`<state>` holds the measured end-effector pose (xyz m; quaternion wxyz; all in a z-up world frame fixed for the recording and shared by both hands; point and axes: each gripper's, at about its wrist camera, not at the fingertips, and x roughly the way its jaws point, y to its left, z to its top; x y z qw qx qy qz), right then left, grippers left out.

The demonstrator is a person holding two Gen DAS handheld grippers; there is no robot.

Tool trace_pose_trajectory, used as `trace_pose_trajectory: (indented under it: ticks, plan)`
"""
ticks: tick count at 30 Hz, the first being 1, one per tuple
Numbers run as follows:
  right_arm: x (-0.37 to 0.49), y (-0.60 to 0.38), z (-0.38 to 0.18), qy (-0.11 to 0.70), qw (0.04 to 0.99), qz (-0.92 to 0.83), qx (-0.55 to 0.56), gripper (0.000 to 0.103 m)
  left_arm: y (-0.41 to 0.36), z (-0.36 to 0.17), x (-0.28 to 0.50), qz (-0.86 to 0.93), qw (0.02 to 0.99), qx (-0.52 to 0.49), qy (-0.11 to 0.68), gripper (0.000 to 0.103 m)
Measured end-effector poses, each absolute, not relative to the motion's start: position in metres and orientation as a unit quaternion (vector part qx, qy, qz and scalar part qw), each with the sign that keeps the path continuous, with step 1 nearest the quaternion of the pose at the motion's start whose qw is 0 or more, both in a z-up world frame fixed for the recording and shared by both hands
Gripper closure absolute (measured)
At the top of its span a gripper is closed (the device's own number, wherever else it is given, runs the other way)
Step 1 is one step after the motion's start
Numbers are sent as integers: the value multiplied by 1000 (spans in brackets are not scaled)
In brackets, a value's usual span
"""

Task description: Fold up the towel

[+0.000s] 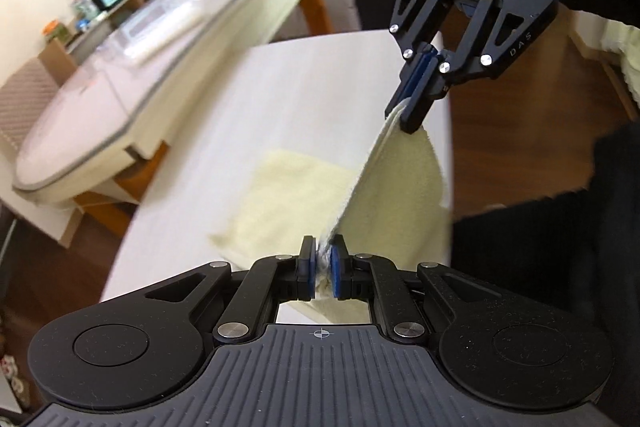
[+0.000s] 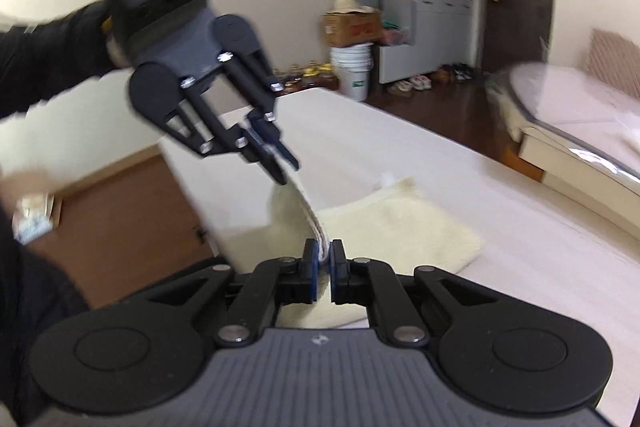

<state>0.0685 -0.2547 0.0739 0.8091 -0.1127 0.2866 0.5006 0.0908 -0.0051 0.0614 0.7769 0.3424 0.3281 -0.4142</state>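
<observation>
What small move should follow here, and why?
Probably carry the lifted edge forward over the part of the towel still lying on the white table. The left gripper and right gripper each pinch that edge, taut between them.

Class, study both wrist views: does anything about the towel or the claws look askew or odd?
Nothing stands out. The left claw and right claw each pinch the towel edge; the rest lies on the table.
</observation>
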Motion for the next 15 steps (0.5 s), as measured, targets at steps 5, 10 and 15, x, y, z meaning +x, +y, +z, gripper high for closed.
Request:
trace_pose_trajectory:
  ticks: [5, 10, 15]
  plan:
    - [136, -254, 63, 323, 809, 484, -86, 96, -12, 55, 142, -400, 780, 331, 349, 94]
    - [177, -253, 41, 354, 805, 470, -72, 96, -11, 37, 179, -389, 784, 310, 371, 92]
    - [200, -255, 14, 383, 803, 452, -65, 96, -14, 15, 200, -385, 780, 305, 387, 92]
